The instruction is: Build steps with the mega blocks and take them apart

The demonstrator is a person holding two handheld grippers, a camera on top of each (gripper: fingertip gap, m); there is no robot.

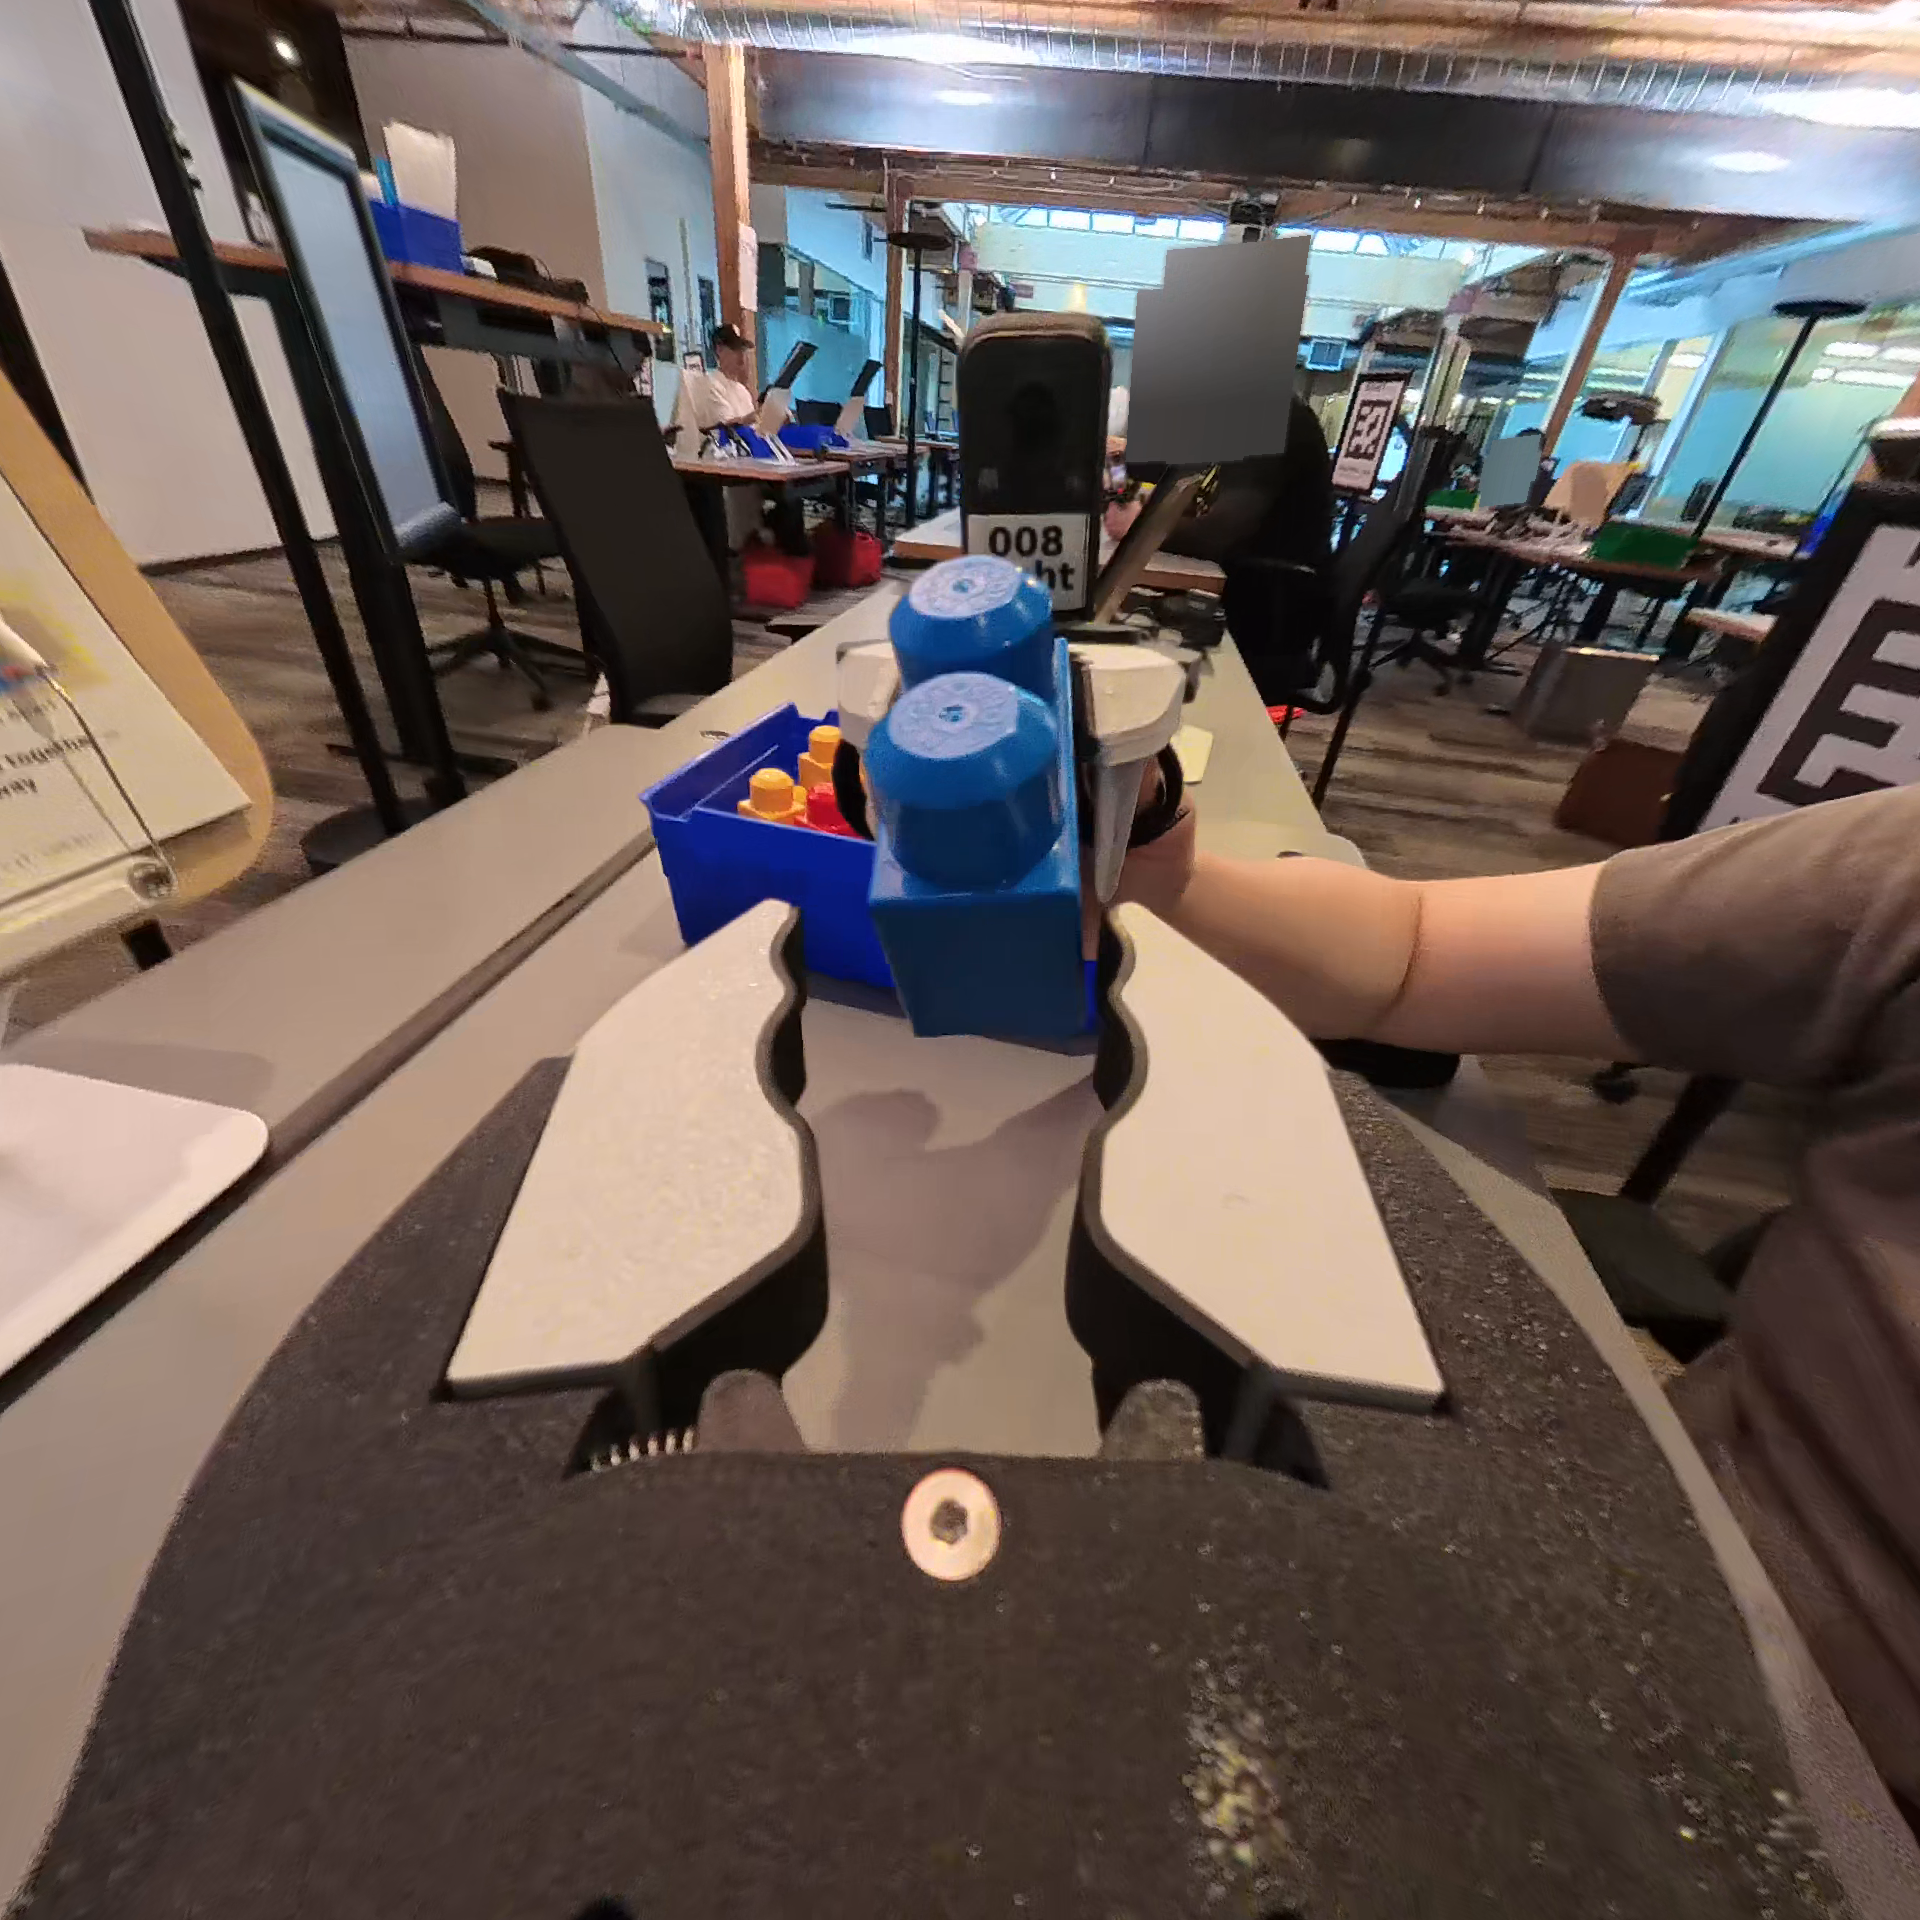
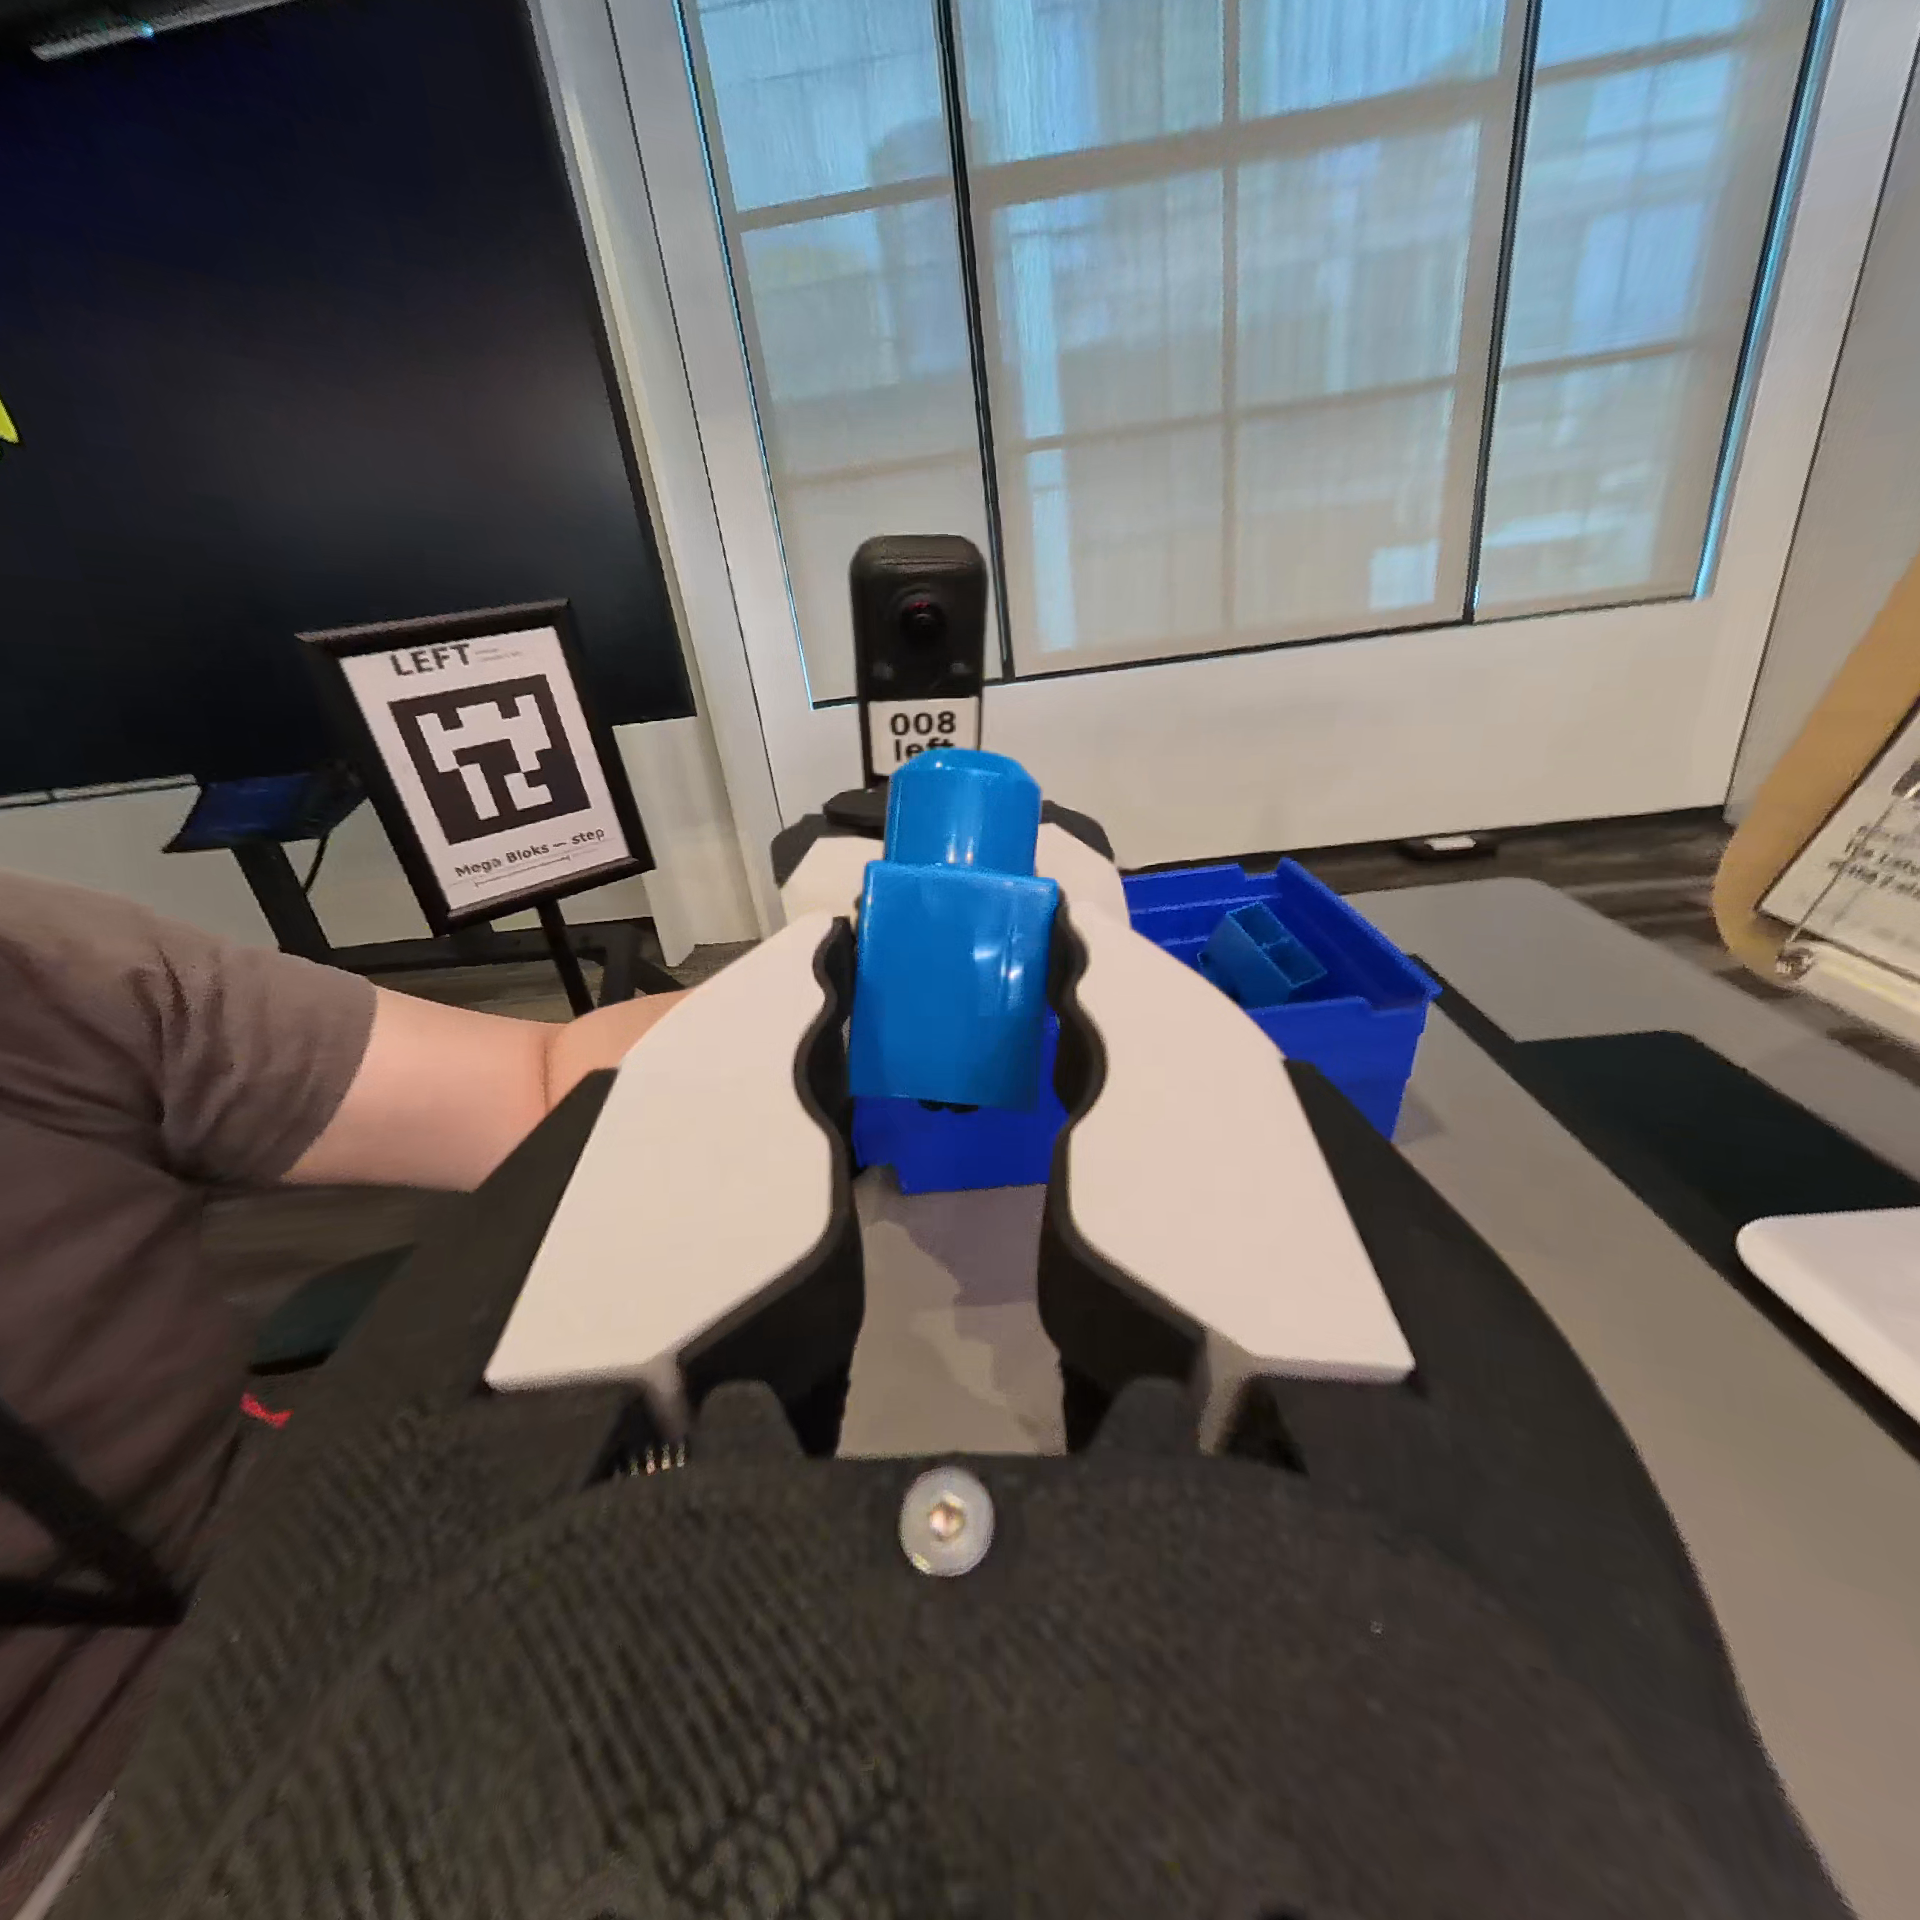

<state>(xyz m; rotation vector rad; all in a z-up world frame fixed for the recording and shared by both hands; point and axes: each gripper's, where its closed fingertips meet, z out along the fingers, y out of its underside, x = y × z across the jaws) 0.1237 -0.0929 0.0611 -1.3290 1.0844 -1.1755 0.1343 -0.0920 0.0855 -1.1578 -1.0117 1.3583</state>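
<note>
A blue two-stud mega block (image 1: pixel 977 914) is held in the air above the grey table (image 1: pixel 312 997), studs tilted toward the left wrist camera. My right gripper (image 2: pixel 951 935) is shut on this blue block (image 2: pixel 951 997); its white fingers (image 1: pixel 1132 717) show behind the block in the left wrist view. My left gripper (image 1: pixel 951 925) is open, its tips on either side of the block's near end, the right finger close against it and a gap on the left. A blue bin (image 1: pixel 748 883) behind holds yellow and red blocks (image 1: pixel 800 795); in the right wrist view the bin (image 2: pixel 1351 1039) holds a blue block (image 2: pixel 1257 956).
A person's forearm (image 1: pixel 1351 935) reaches in from the right. A white tray (image 1: pixel 104 1174) lies at the table's left edge. A clear sign holder (image 1: pixel 62 748) stands at the far left. Framed marker signs stand beside the table (image 2: pixel 478 758). Office chairs and desks are behind. Left and right tips are no more than a few centimetres apart.
</note>
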